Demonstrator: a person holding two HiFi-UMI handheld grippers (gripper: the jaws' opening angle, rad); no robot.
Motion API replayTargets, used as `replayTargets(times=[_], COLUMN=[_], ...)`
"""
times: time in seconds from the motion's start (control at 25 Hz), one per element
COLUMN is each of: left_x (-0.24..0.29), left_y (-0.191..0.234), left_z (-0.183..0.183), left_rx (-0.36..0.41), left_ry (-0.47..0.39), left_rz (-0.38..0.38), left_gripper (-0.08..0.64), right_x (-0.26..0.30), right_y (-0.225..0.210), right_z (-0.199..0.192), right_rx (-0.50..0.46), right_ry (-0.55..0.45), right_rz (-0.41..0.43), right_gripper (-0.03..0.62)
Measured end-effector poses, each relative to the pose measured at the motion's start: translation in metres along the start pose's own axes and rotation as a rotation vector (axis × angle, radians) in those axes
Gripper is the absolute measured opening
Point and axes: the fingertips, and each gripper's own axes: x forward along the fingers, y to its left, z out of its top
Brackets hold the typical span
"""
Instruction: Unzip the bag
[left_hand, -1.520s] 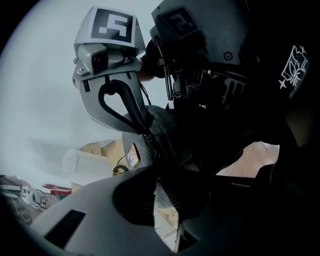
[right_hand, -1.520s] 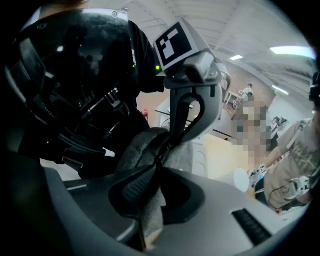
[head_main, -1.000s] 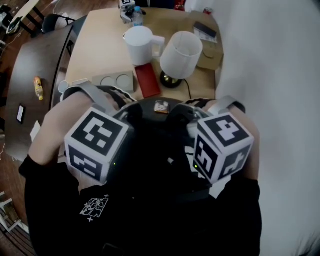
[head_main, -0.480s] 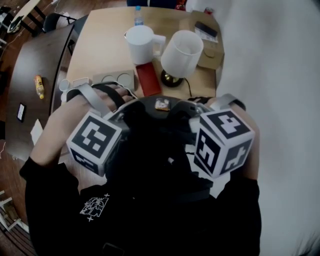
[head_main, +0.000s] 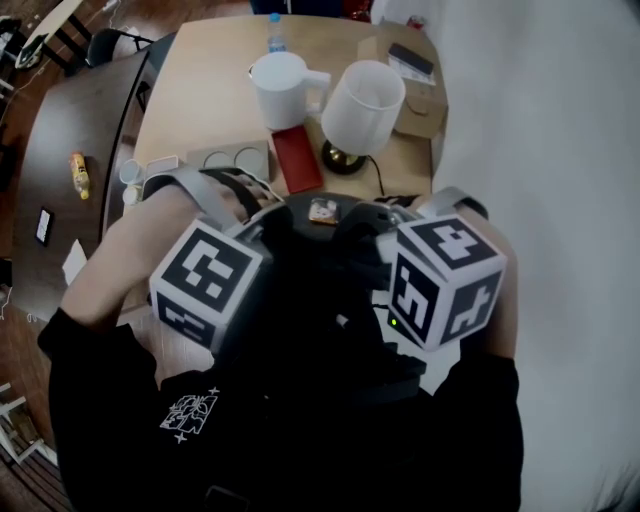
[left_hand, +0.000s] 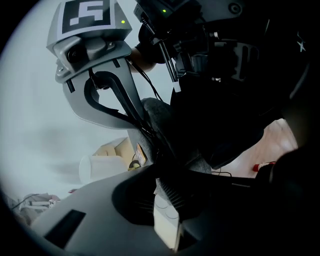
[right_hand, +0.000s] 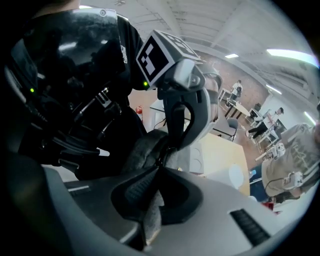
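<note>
Both steeply down-tilted: right gripper (right_hand: 159, 172) jaws clamped on bag (right_hand: 141, 150), left gripper (left_hand: 162, 172) jaws closing on it.

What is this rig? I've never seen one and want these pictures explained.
No robot: a person holds two hand-held grippers; the patterned cubes are part of them. The head view looks down from the person's head; the other two views come from a camera on each gripper. On the table stand a white jug and a white lamp. Nearest the person is a dark bag. The right gripper is shut on its grey fabric; the left gripper's jaws are closing with the bag's edge between them.
</note>
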Motion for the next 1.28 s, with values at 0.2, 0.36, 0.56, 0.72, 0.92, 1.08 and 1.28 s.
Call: replayTargets(times=[0.2, 0.36, 0.56, 0.72, 0.92, 1.08, 1.28], left_x=[-0.004, -0.005, -0.006, -0.003, -0.005, -0.01, 0.0], left_y=[0.007, 0.014, 0.013, 0.023, 0.036, 0.045, 0.043], left_z=[-0.001, -0.001, 0.001, -0.006, -0.012, -0.016, -0.007], left_rx=[0.126, 0.16, 0.067, 0.011, -0.022, 0.006, 0.093], left_ry=[0.18, 0.229, 0.147, 0.089, 0.04, 0.033, -0.005], left_rz=[0.127, 0.19, 0.148, 0.196, 0.431, 0.659, 0.668], left_gripper=[0.041, 0.046, 0.046, 0.046, 0.049, 0.052, 0.003], right_x=[-0.005, -0.006, -0.008, -0.009, -0.012, -0.012, -0.002], right_y=[-0.003, -0.005, -0.008, -0.015, -0.022, -0.027, -0.01], right_z=[0.001, 0.001, 0.0, -0.007, -0.013, -0.015, -0.001], right_rx=[-0.038, -0.073, -0.048, -0.028, 0.009, 0.008, -0.034], right_ry=[0.062, 0.098, 0.092, 0.099, 0.107, 0.098, 0.051], right_rz=[-0.068, -0.099, -0.117, -0.145, -0.178, -0.173, -0.078], right_gripper=[0.021, 0.021, 0.021, 0.021, 0.021, 0.021, 0.021])
